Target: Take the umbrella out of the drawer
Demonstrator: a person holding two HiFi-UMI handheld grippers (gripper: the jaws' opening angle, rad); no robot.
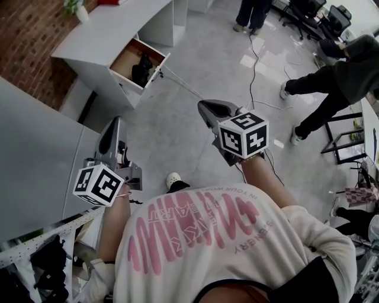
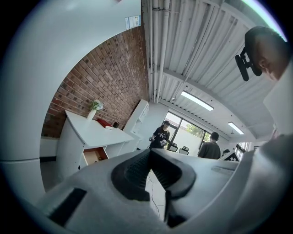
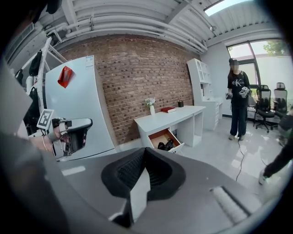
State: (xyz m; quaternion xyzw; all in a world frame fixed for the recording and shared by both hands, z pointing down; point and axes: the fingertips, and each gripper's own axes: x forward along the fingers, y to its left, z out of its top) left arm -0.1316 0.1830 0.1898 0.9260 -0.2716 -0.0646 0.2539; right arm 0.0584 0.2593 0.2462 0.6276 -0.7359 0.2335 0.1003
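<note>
Grey polished floor [image 1: 177, 130] fills the middle of the head view, with a brick wall [image 1: 23, 29] off at 10 o'clock. Against that wall stands a white desk [image 1: 112, 29], at 11 o'clock from the person holding the grippers. Its drawer [image 1: 137, 65] is pulled open toward the room. The umbrella [image 1: 142, 70] lies inside, a dark bundle against the brown drawer bottom, well apart from both grippers. A small vase of flowers [image 3: 150, 106] and a red book [image 3: 168, 109] sit on the desktop.

The left gripper [image 1: 116, 122] is held out at 9 o'clock beside a grey panel, and its own view shows the jaws closed together with nothing between them. The right gripper [image 1: 204, 106] is at 12 o'clock, tipped a little downward toward the floor — its jaws are likewise pressed together and empty, and in its view the open drawer lies straight beyond the tips at 12 o'clock.

A cable [image 1: 251, 65] trails across the floor at 1 o'clock. One person in dark clothes [image 1: 343, 77] is at 2 o'clock, and another person's legs [image 1: 251, 15] show at 1 o'clock.
</note>
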